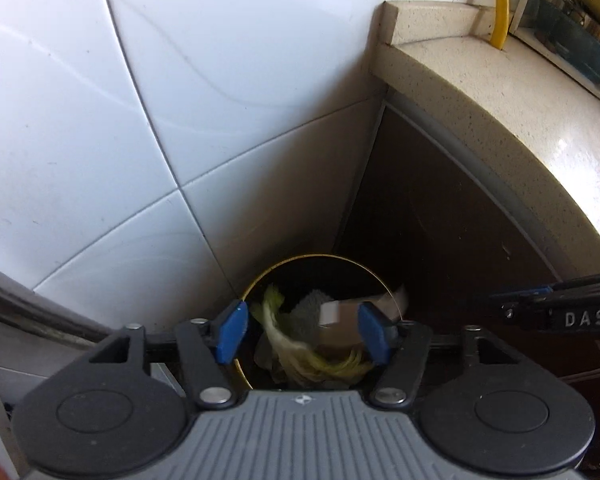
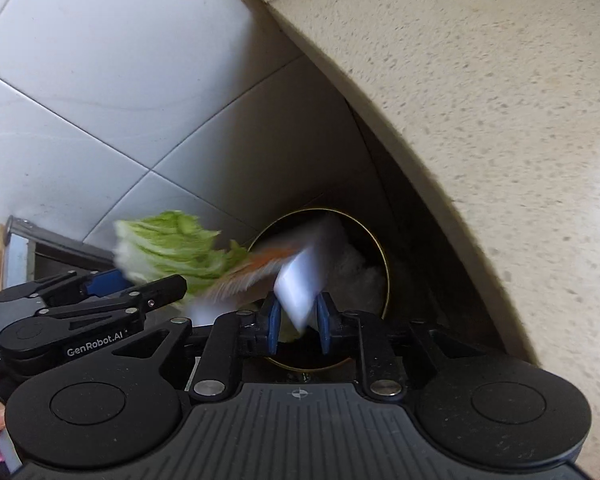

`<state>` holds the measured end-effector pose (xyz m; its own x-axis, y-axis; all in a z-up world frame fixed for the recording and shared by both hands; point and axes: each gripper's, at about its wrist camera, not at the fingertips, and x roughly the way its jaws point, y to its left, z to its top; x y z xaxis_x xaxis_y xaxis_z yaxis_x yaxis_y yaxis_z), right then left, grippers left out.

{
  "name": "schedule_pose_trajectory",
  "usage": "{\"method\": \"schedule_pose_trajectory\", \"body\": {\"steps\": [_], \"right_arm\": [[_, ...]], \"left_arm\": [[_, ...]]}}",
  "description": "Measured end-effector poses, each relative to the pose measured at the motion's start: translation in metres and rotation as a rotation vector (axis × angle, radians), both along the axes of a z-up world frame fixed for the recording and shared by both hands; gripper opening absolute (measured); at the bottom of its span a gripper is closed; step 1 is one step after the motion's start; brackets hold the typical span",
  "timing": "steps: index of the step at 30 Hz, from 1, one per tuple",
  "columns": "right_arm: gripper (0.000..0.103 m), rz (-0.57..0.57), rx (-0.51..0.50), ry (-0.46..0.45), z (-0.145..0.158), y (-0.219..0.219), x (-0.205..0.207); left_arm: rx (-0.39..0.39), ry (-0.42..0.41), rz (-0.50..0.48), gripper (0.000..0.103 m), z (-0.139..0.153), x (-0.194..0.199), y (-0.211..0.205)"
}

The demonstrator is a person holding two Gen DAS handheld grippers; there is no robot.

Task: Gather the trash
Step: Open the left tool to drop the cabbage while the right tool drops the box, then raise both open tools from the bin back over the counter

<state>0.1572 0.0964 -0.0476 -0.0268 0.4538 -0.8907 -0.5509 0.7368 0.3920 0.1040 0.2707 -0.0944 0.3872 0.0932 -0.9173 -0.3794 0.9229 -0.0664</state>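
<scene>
Left tongs (image 1: 302, 330) spread wide above the gold-rimmed bin (image 1: 384, 280), a cabbage leaf (image 1: 288, 344) blurred below them. Right tongs (image 2: 298, 322) nearly pressed together, pinching white paper packaging (image 2: 304, 280) over the bin mouth. Risk, as judged: both pieces overhang the rim, so an early release could spill them onto the floor. Legible markings: "GenRobot.AI", "DAS".
</scene>
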Motion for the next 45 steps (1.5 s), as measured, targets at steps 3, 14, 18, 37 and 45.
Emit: {"method": "schedule_pose_trajectory", "body": {"steps": [3, 14, 18, 37, 45], "right_arm": [[0.032, 0.002, -0.012, -0.003, -0.002, 0.008, -0.004], [0.036, -0.012, -0.015, 0.0, 0.005, 0.011, -0.016], [0.039, -0.018, 0.006, -0.005, 0.013, -0.004, -0.01], [0.05, -0.068, 0.096, -0.107, 0.049, -0.052, -0.028], [0.06, -0.138, 0.153, -0.227, 0.082, -0.093, -0.05]], "left_arm": [[-0.009, -0.002, 0.003, 0.06, 0.0, -0.001, 0.002], [0.023, -0.016, -0.034, 0.06, 0.014, 0.0, -0.01], [0.043, -0.024, -0.054, 0.06, 0.022, -0.001, -0.017], [0.157, -0.096, -0.181, 0.061, 0.072, -0.014, -0.073], [0.283, -0.177, -0.306, 0.07, 0.103, -0.018, -0.112]]}}
